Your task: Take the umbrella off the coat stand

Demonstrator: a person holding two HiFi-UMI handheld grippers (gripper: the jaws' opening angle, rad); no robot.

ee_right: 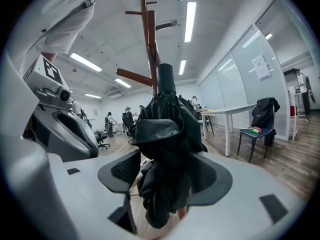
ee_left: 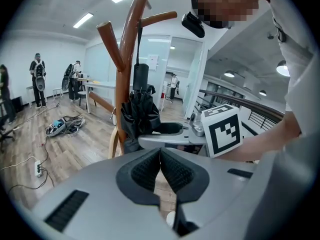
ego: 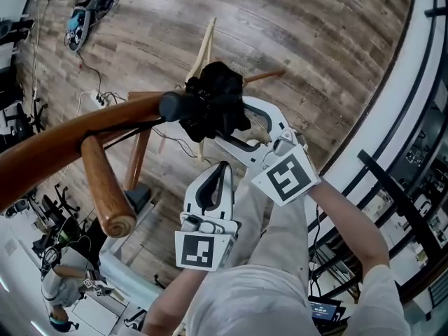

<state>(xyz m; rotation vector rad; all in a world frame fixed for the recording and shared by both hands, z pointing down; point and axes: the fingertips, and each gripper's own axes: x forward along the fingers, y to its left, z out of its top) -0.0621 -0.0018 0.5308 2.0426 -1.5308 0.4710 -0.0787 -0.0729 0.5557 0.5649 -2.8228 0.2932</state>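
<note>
Hanging on the stand (ee_left: pixel 127 49), the umbrella (ee_right: pixel 167 149) was between the jaws of the right hand-held gripper (ee_right: pixel 167 176), which stood wide apart around it. The left hand-held gripper (ee_left: pixel 161 156) was closed and empty.

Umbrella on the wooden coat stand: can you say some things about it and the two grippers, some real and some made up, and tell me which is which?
1. The umbrella hangs on the coat stand. True.
2. The left gripper has its jaws wide apart. False: they are together, with nothing between them.
3. The umbrella stands between the jaws of the right gripper. True.
4. The umbrella is spread open like in the rain. False: it is folded up into a black bundle.
5. The floor is covered in green carpet. False: it is brown wooden planks.
</note>
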